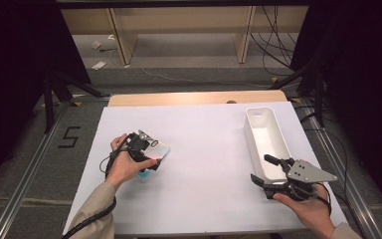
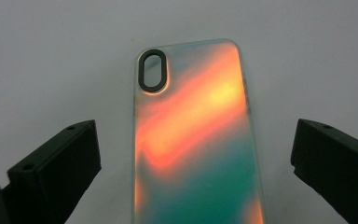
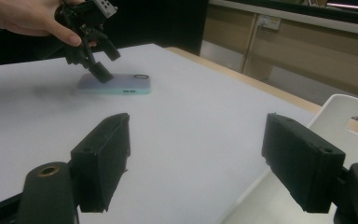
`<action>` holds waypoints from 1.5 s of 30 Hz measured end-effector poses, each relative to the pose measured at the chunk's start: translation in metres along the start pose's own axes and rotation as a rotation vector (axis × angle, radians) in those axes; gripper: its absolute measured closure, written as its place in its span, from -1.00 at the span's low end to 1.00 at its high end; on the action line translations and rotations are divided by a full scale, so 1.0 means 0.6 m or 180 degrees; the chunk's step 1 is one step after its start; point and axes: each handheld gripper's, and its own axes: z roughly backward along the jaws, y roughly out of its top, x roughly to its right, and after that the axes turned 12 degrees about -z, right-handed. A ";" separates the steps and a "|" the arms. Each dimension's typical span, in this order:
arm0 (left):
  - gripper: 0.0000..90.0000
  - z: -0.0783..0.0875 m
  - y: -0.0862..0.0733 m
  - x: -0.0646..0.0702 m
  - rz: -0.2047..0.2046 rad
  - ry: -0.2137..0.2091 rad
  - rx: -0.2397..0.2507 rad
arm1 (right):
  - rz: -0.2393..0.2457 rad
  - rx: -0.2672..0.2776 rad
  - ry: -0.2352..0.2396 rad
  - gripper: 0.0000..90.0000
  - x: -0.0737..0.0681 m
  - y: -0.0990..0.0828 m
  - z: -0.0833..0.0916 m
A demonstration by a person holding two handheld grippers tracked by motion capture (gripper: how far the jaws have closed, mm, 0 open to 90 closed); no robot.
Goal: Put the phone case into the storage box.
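A phone case (image 2: pixel 196 135) with an orange-to-teal sheen and an oval camera cutout lies flat on the white table cover (image 1: pixel 204 149), left of centre. My left gripper (image 2: pixel 195 140) hangs over it, open, one jaw on each side of the case with a gap to each edge. From above, the left gripper (image 1: pixel 148 153) covers most of the phone case (image 1: pixel 162 148). My right gripper (image 1: pixel 264 170) is open and holds nothing, hovering by the near end of a white tray (image 1: pixel 278 130). In the right gripper view its own jaws (image 3: pixel 200 154) frame the far-off case (image 3: pixel 116 84) and left gripper (image 3: pixel 93 53).
The long white tray (image 3: pixel 349 116) stands at the table's right side with nothing in it. A wooden strip (image 1: pixel 194 98) runs along the far table edge. Black cables trail from both grippers. Wide open cover lies between the two hands.
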 end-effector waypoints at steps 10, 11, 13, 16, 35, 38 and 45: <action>-0.98 -0.017 0.007 -0.002 -0.0031 -0.0016 -0.0187 | 0.0017 0.0008 -0.0005 -0.46 0.000 0.000 0.000; -0.98 -0.018 0.008 -0.002 -0.0039 -0.0019 -0.0205 | 0.0013 0.0008 -0.0004 -0.46 0.000 0.000 0.000; -0.98 -0.021 0.009 -0.002 -0.0063 -0.0010 -0.0241 | 0.0011 0.0006 -0.0004 -0.46 0.000 0.000 0.000; -0.98 -0.026 0.010 -0.003 -0.0073 0.0022 -0.0300 | 0.0019 0.0006 -0.0002 -0.46 0.000 0.000 0.000; -1.00 -0.043 0.015 -0.005 -0.0100 -0.0044 -0.0491 | 0.0004 -0.0015 0.0011 -0.46 0.000 -0.001 0.001; -1.00 -0.044 0.016 -0.006 -0.0086 -0.0059 -0.0509 | 0.0005 -0.0018 0.0015 -0.46 0.000 -0.001 0.000; -0.96 -0.046 0.016 -0.012 0.0015 -0.0162 -0.0529 | 0.0001 -0.0027 0.0027 -0.46 0.000 -0.002 -0.001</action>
